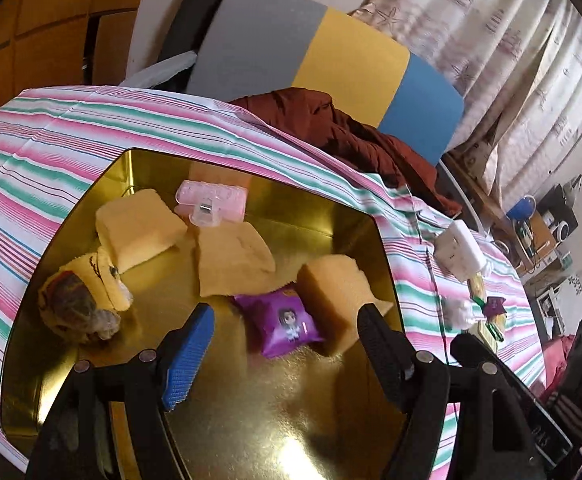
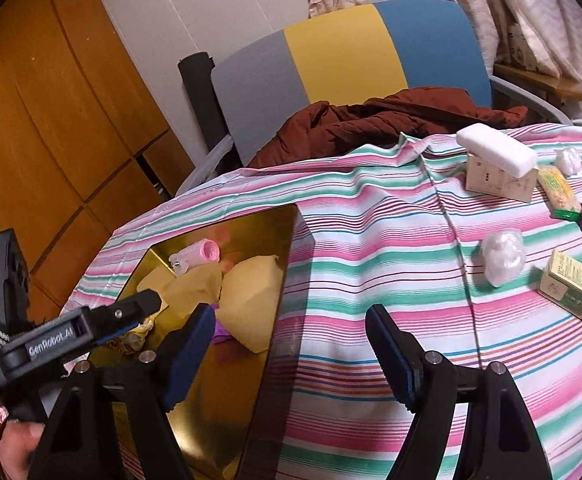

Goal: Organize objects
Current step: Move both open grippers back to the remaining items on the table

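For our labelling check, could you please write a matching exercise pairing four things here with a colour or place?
Things:
1. snack packet
2. hair clip
3. white block
4. jacket

Descriptions:
A. pink, inside the gold tin
B. reddish brown, on the chair
C. purple, inside the gold tin
D. resting on a beige box

Pairs: 1-C, 2-A, 3-D, 4-B

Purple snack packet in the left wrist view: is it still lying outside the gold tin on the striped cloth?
No, the purple snack packet lies inside the gold tin, between two yellow sponges.
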Demonstrator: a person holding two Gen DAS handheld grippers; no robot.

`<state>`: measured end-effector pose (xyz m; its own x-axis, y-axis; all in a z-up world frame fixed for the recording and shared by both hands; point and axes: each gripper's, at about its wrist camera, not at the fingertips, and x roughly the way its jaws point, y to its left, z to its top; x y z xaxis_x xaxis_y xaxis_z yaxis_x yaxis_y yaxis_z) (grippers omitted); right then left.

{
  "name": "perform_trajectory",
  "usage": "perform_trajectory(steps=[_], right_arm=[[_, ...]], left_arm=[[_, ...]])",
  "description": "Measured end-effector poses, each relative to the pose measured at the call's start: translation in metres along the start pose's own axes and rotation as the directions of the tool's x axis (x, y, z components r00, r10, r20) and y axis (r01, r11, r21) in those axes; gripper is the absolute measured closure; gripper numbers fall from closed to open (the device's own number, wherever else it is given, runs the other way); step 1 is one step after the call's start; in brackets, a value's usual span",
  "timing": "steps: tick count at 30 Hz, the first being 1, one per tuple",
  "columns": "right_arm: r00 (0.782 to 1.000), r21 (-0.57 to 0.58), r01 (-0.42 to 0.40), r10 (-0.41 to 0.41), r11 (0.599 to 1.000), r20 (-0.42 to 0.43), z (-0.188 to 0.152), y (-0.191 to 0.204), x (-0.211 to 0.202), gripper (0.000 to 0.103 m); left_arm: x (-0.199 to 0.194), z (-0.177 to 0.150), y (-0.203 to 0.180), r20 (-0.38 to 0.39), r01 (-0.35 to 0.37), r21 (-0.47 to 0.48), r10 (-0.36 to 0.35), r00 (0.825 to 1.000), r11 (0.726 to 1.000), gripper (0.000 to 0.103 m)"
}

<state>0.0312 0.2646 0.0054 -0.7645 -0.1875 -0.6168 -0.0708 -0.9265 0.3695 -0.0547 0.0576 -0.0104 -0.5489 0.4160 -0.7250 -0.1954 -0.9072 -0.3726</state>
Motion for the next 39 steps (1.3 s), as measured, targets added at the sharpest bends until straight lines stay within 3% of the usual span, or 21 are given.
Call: perform_trajectory(steps=[26, 34, 39], right_arm=[[0.990, 0.099, 0.131, -0.135, 0.986, 0.032, 0.008, -0.065, -0.026, 0.024], [0.984, 0.119, 0.176, -0.178, 0.977, 0.006, -0.002, -0.100, -0.036, 0.023], [0.972, 0.090, 0.234, -0.233, 0.968, -0.023, -0.014, -0.131, -0.046, 0.021]], left_arm=[[0.004, -0.025, -0.065, -0.063, 0.042, 0.177, -0.031, 0.998, 0.983, 0.028], [0.009, -0.042, -0.106, -0.119, 0.118, 0.295, -0.086, 0.989, 0.948, 0.028], [0.011, -0.056, -0.135, -0.157, 0.163, 0.391, -0.109, 0.982, 0.906, 0.028]])
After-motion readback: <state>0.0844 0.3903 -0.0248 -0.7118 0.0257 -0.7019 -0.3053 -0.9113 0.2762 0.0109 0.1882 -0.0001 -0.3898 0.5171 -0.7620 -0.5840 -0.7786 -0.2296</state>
